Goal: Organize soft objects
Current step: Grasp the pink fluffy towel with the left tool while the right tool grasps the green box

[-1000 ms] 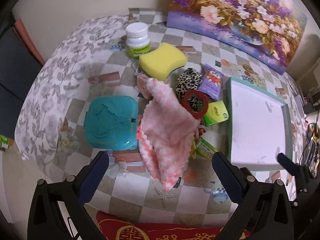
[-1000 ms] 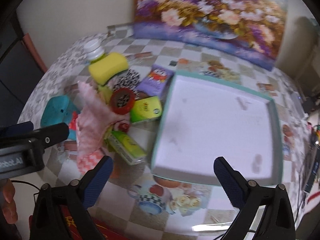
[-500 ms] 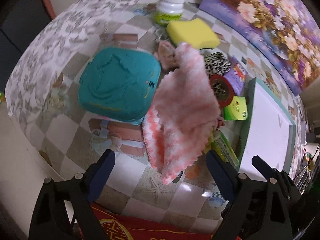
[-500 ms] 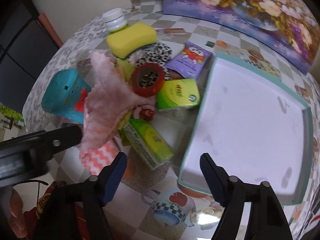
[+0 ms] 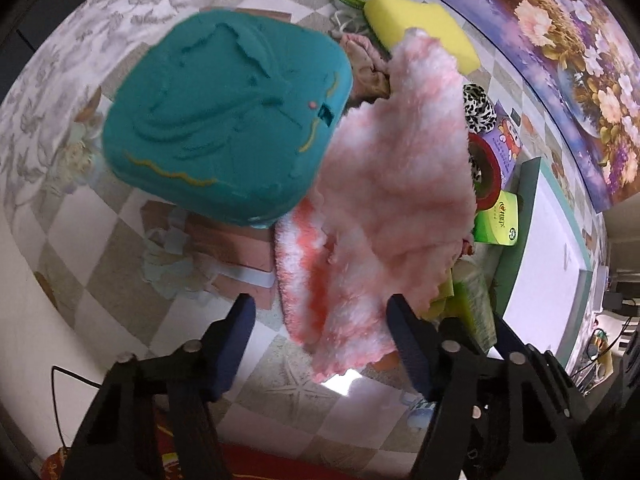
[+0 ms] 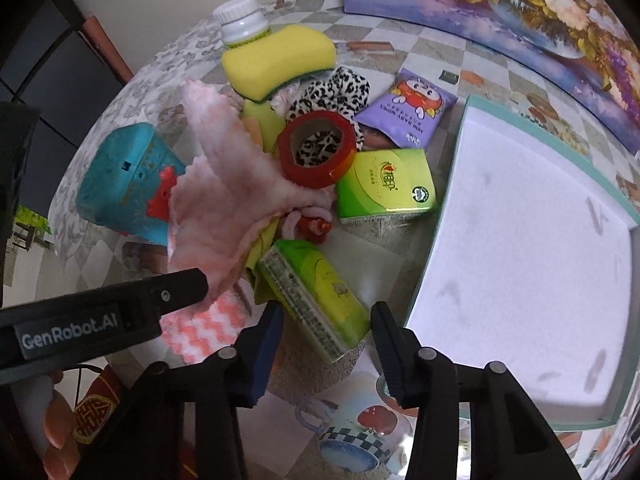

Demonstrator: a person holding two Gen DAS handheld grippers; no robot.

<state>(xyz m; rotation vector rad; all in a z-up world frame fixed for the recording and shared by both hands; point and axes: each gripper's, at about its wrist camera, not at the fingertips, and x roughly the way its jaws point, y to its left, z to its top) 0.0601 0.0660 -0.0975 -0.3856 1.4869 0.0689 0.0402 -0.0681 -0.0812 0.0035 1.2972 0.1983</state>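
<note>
A fluffy pink cloth [image 5: 384,200] lies draped over the pile in the left wrist view, and it also shows in the right wrist view [image 6: 228,200]. My left gripper [image 5: 320,320] is open, its fingers straddling the cloth's near edge. My right gripper [image 6: 324,332] is open, its fingers either side of the near end of a green tissue pack [image 6: 316,296]. A yellow sponge [image 6: 276,60], a leopard-print scrunchie [image 6: 340,88] and a teal soft case [image 5: 228,112] sit in the pile. The white tray with a teal rim [image 6: 452,184] lies to the right.
A white bottle [image 6: 242,20], a red tape roll [image 6: 316,148], a green box [image 6: 384,184] and a purple wipes pack [image 6: 408,108] lie in the pile. A flower painting [image 6: 520,8] leans at the back. The table edge falls off to the left.
Both grippers have moved forward and down toward the pile. The left one has closed in on the pink cloth, the right one on the green tissue pack, and their jaws have narrowed.
</note>
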